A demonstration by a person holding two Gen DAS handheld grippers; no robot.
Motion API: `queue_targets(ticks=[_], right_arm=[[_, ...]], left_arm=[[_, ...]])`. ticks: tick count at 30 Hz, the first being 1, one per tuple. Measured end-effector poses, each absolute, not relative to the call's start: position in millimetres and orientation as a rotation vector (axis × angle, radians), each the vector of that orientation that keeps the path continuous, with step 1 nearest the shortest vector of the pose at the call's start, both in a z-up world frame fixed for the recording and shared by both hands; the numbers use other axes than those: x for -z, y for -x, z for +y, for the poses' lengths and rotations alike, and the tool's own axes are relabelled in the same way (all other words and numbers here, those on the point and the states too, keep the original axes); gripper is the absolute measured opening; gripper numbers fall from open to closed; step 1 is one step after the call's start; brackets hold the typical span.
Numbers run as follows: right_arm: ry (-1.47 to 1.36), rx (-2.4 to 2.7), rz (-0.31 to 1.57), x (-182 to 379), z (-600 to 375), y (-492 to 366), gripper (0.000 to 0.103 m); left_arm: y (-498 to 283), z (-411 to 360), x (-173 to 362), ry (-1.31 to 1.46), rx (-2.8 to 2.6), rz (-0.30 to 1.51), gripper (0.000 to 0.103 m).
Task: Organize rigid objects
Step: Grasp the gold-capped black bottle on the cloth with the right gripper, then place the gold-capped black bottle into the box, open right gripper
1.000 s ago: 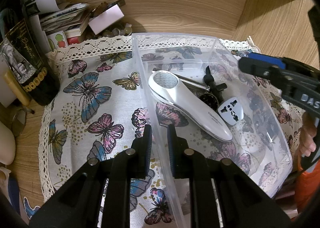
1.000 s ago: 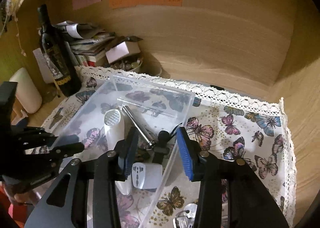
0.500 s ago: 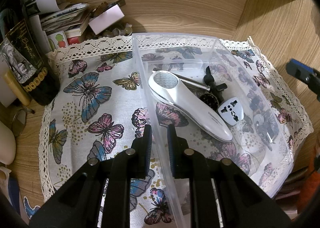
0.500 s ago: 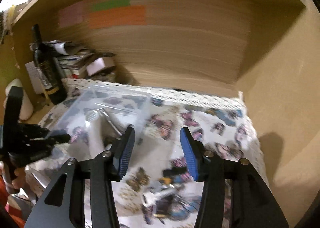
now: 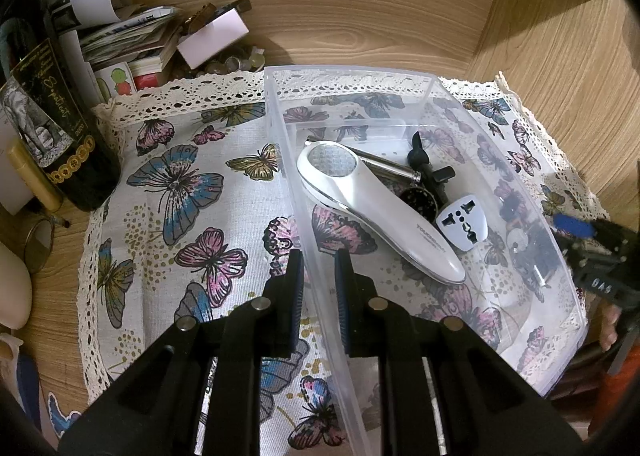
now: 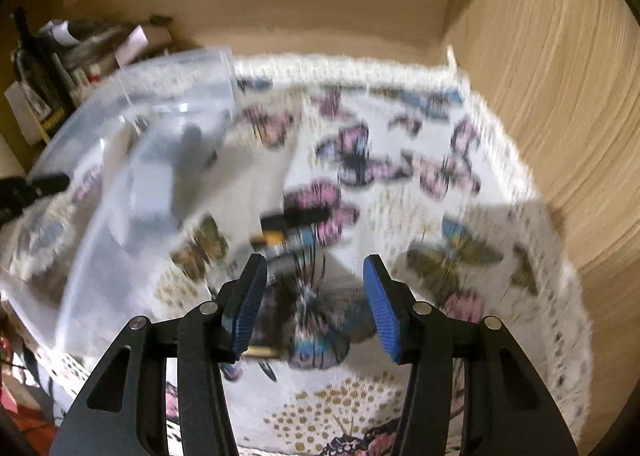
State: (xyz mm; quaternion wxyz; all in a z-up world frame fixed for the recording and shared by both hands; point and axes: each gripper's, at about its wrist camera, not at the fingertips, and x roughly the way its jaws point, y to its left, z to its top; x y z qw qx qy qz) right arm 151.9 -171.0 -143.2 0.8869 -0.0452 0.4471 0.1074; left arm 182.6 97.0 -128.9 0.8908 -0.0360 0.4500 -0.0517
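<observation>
A clear plastic bin (image 5: 436, 96) sits on a butterfly cloth. It holds a white handheld device (image 5: 380, 212), a white travel adapter (image 5: 462, 224), a metal rod (image 5: 388, 168) and a black part (image 5: 428, 168). My left gripper (image 5: 318, 288) is shut on the bin's near left wall. My right gripper (image 6: 314, 296) is open and empty over the cloth right of the bin (image 6: 132, 144). A small dark and yellow object (image 6: 292, 228) lies on the cloth just beyond its fingertips; the view is blurred. The right gripper also shows at the right edge of the left wrist view (image 5: 596, 252).
A dark bottle (image 5: 52, 128), stacked papers and a white box (image 5: 212, 36) crowd the back left corner. Wooden walls close in the back and the right side (image 6: 560, 96). The lace-edged cloth (image 5: 168, 192) covers the shelf floor.
My right gripper has swung from above the bin to the right and down toward the cloth, nearing the small dark object. My left gripper and the bin have not moved.
</observation>
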Motion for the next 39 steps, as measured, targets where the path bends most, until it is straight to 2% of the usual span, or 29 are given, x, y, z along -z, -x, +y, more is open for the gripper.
queue_targets(ticks=[2,11,13,15,17,26,39], right_arm=[[0.071,-0.225,0.928,143,-176,-146,0.054],[0.059,-0.282,0.941,148,-167,-136,0.054],[0.076,-0.285,0.946,153,-161,-139,0.048],[0.106,-0.257,0.927,154,-156,-140,0.031],[0.101,-0.243,0.921,154,-156,-142,0.021],[0.056,-0.197,0.884,140,-171,-145,0.021],[0.078,-0.246,0.696,76,-152,-147,0.021]], left_arm=[[-183,97,129,0.074,0.107,0.934,0.015],[-182,97,129,0.072,0.105,0.934,0.015],[-182,97,129,0.072,0.104,0.934,0.015],[-182,97,129,0.072,0.105,0.934,0.015],[-182,97,128,0.075,0.106,0.935,0.015],[-183,98,128,0.073,0.106,0.934,0.015],[-183,98,129,0.072,0.101,0.934,0.015]])
